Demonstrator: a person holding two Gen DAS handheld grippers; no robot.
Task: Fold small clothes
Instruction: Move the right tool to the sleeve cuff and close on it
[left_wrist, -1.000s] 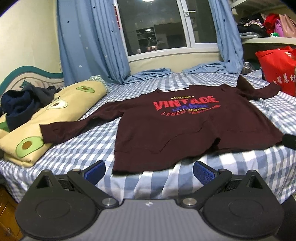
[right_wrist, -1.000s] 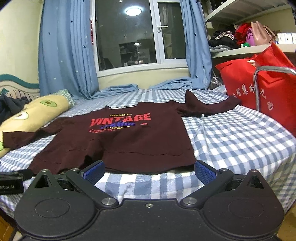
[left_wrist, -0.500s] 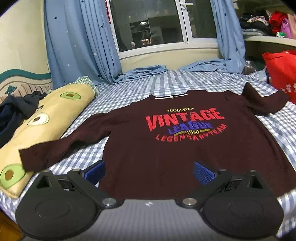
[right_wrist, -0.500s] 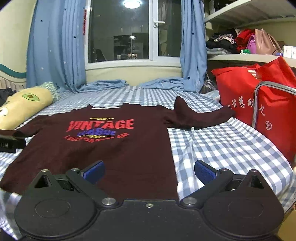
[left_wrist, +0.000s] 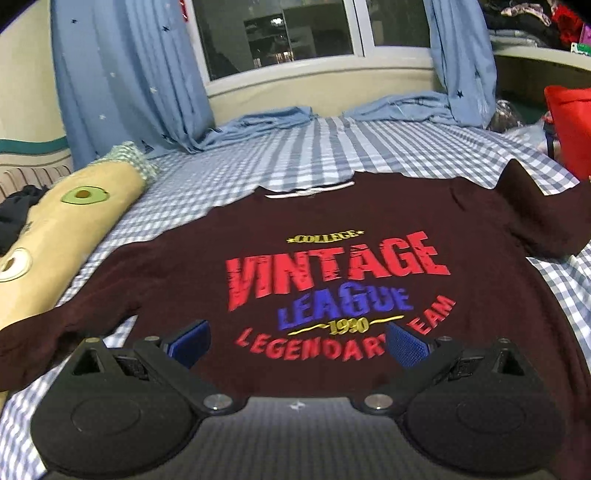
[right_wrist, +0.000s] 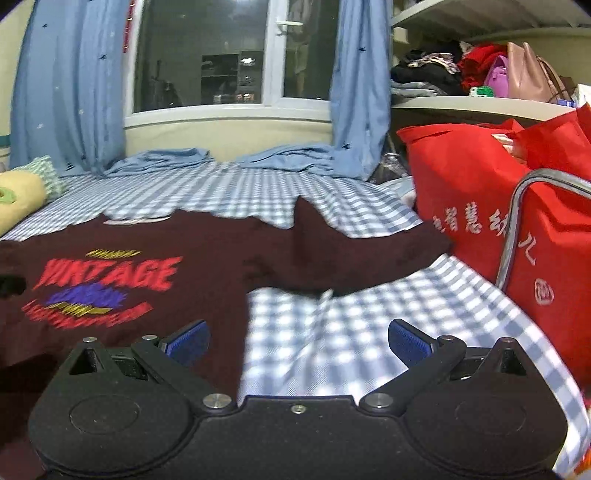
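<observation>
A dark maroon sweatshirt (left_wrist: 332, 229) is lying spread flat, print side up, on the blue and white checked bed sheet (left_wrist: 369, 147), its neck pointing toward the window and its sleeves reaching out to either side. The left gripper (left_wrist: 297, 341) is hovering over the lower middle of the sweatshirt, its two blue-padded fingers (left_wrist: 190, 339) standing wide apart and holding nothing; between and just beyond them the red, blue and yellow lettering on the chest is showing, and one fingertip is covering part of the bottom line of words. The left sleeve is running out toward a yellow pillow with avocado prints (left_wrist: 55, 229) lying along that edge of the bed. The right gripper (right_wrist: 297, 341) is hanging over the sweatshirt's right side edge, its fingers (right_wrist: 408, 341) also spread wide and gripping nothing: one finger is sitting above the maroon cloth and the other above bare checked sheet (right_wrist: 351, 332), so the garment's side hem is passing between them. The right sleeve (right_wrist: 351, 258) is lying ahead of this gripper, stretching across toward a red bag (right_wrist: 480, 192) standing beside the bed. Blue curtains (right_wrist: 66, 85) are hanging at the window behind
</observation>
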